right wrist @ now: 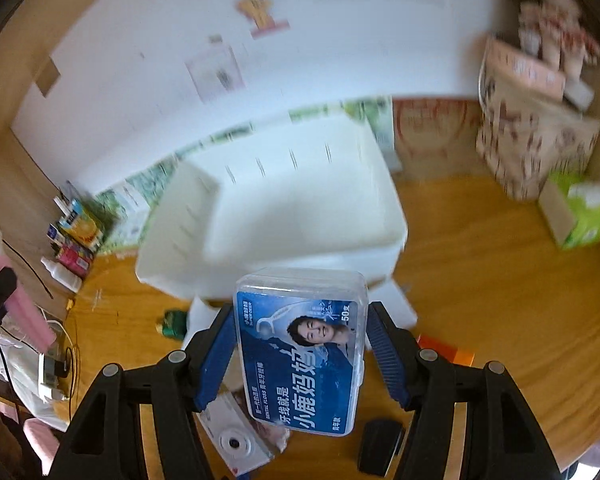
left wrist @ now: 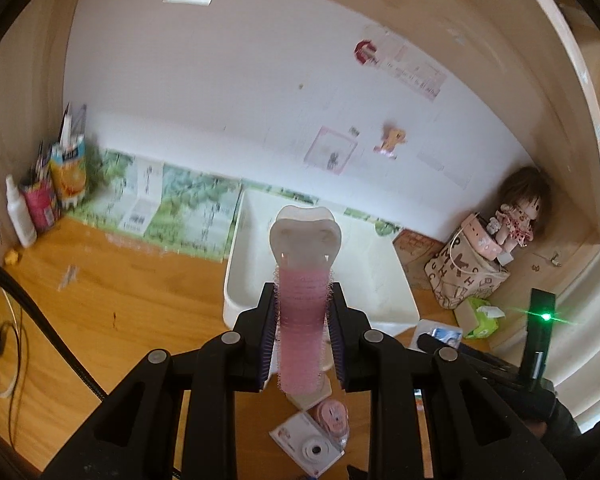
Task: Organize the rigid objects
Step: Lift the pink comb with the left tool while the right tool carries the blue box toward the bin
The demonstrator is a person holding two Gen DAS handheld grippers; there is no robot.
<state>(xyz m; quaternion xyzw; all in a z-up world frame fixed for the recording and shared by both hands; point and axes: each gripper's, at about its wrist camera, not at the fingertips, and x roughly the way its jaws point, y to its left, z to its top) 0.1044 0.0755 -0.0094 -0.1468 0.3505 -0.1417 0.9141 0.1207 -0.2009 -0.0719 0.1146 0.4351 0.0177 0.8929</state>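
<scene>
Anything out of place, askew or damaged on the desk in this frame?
Nothing looks damaged or spilled. Loose items still lie on the desk outside the white bin: a small white camera, a black object and something green.

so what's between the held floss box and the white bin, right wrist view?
Only bare wood desktop between the floss box in the right gripper and the white bin; frame blurred.

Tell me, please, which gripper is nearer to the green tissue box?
Right. The green tissue box lies off to the right of the right gripper; the left gripper is farther left, beyond the right one.
</scene>
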